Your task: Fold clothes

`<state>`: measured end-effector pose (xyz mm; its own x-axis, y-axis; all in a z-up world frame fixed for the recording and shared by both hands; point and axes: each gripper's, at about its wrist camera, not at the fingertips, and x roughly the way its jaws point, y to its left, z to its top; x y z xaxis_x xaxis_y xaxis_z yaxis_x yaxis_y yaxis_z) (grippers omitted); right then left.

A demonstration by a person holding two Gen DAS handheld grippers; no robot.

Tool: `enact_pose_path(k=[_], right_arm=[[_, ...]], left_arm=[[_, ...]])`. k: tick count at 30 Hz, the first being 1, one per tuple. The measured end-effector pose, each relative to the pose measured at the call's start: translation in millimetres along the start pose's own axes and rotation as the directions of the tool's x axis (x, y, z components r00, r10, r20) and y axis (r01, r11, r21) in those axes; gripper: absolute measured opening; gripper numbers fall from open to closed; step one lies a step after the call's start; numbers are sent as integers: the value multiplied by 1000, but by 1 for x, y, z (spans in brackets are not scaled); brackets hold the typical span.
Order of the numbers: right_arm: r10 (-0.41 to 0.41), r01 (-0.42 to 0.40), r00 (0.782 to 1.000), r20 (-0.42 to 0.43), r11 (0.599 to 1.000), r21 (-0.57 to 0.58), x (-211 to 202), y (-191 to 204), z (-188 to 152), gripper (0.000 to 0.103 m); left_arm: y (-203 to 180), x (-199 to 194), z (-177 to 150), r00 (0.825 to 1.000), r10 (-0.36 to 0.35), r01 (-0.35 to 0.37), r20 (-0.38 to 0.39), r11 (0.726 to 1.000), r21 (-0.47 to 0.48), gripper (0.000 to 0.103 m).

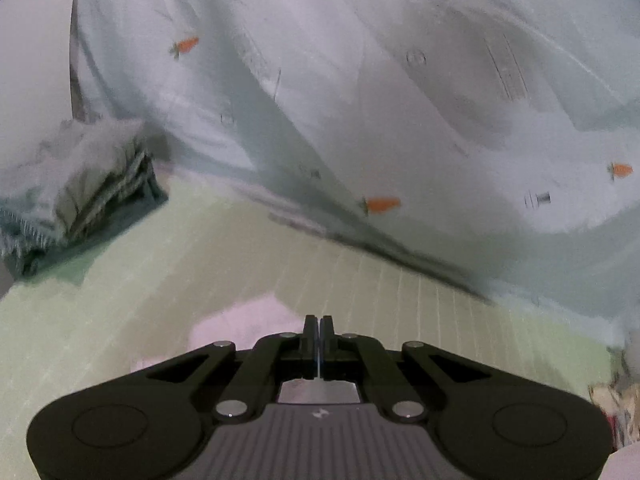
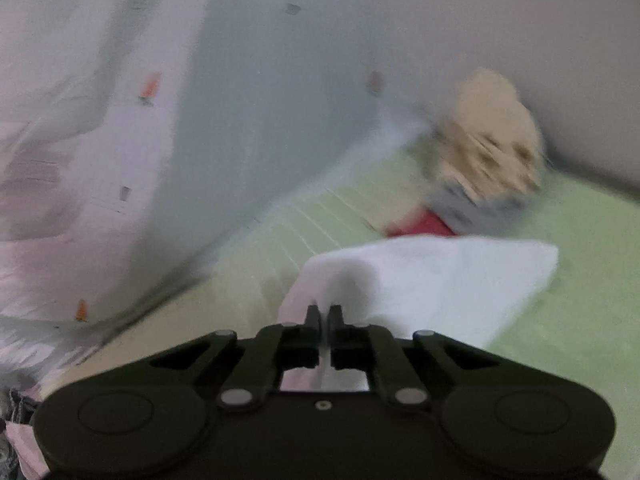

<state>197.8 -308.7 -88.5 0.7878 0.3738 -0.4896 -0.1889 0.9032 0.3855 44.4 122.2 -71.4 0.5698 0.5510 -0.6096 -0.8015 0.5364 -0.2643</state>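
Two hand-held grippers point(image 1: 319, 322) point(image 2: 325, 312), both pinched tight on thin, rumpled pale carrot-print cloth point(image 1: 400, 100) over ribbed green bedding point(image 1: 200, 248)

- The hanging garment point(image 1: 360, 100) fills the space ahead, its lower edge meeting the bed point(image 1: 200, 260).
- A folded pile point(image 1: 80, 184) lies on the bed, to the garment's left.
- A stuffed toy point(image 2: 492, 148) sits to the garment's right, behind a flat cloth point(image 2: 440, 276).

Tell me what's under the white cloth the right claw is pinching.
The white cloth lies on the green bed cover; its far edge overlaps something red below the stuffed toy. Anything else beneath stays hidden.
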Motion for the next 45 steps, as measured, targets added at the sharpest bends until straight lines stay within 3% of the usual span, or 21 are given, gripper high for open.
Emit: enact_pose_path(k=[5, 7, 8, 10, 11, 12, 14, 15, 16, 20, 22, 25, 30, 32, 33, 36, 38, 40, 41, 45], right_arm=[[96, -92, 993, 73, 994, -56, 63, 45, 49, 4], [171, -167, 981, 93, 985, -51, 89, 65, 61, 7], [197, -193, 977, 83, 980, -55, 101, 74, 63, 21], [149, -145, 989, 22, 983, -110, 124, 97, 61, 53], [125, -123, 992, 7, 981, -149, 128, 106, 54, 53], [120, -120, 993, -12, 979, -167, 128, 108, 43, 53], [114, -122, 992, -50, 973, -198, 125, 110, 20, 64], [95, -109, 992, -82, 977, -185, 123, 104, 7, 76], [75, -94, 991, -115, 981, -169, 120, 97, -7, 82], [10, -35, 969, -247, 995, -97, 107, 70, -58, 85], [16, -26, 955, -296, 999, -28, 100, 57, -75, 85], [66, -25, 941, -333, 992, 124, 95, 37, -89, 85], [138, 5, 942, -304, 904, 427, 108, 3, -93, 82], [183, -9, 943, -278, 849, 528, 113, -9, -91, 65], [206, -22, 944, -259, 821, 571, 116, -13, -89, 62], [215, 8, 931, -294, 796, 606, 124, -20, -90, 51], [228, 13, 934, -276, 750, 662, 124, -27, -96, 43], [238, 17, 937, -255, 699, 715, 123, -33, -102, 23], [245, 15, 938, -243, 675, 737, 122, -35, -104, 18], [266, 14, 941, -210, 589, 808, 117, -42, -112, 13]], left_arm=[[0, 24, 13, 1000, 31, -31, 3, 999, -23, 0], [0, 34, 19, 999, 43, -43, 4, 999, -32, 0], [0, 39, 22, 999, 50, -49, 4, 998, -37, 1], [1, 49, 27, 998, 62, -62, 5, 997, -46, 1], [1, 54, 30, 998, 68, -68, 5, 996, -50, 8], [1, 59, 32, 997, 74, -74, 5, 996, -55, 22], [2, 66, 32, 996, 88, -88, -10, 995, -51, 43], [5, 64, 21, 994, 98, -99, -51, 995, -21, 50], [8, 63, 10, 990, 109, -109, -94, 994, 7, 52], [24, 59, -40, 958, 140, -135, -252, 990, 37, 57], [32, 59, -61, 935, 156, -154, -318, 988, 30, 57], [30, 59, -77, 925, 171, -157, -340, 985, 69, 59], [23, 61, -80, 916, 183, -147, -357, 981, 127, 67], [26, 60, -80, 915, 178, -145, -363, 982, 118, 69], [28, 60, -80, 914, 176, -144, -366, 983, 113, 70], [32, 63, -82, 907, 176, -147, -384, 984, 105, 73], [33, 66, -82, 903, 179, -149, -389, 983, 108, 74], [32, 67, -83, 901, 185, -149, -392, 981, 121, 76], [31, 68, -84, 900, 189, -150, -394, 980, 129, 77], [27, 75, -88, 890, 208, -158, -406, 975, 154, 79]])
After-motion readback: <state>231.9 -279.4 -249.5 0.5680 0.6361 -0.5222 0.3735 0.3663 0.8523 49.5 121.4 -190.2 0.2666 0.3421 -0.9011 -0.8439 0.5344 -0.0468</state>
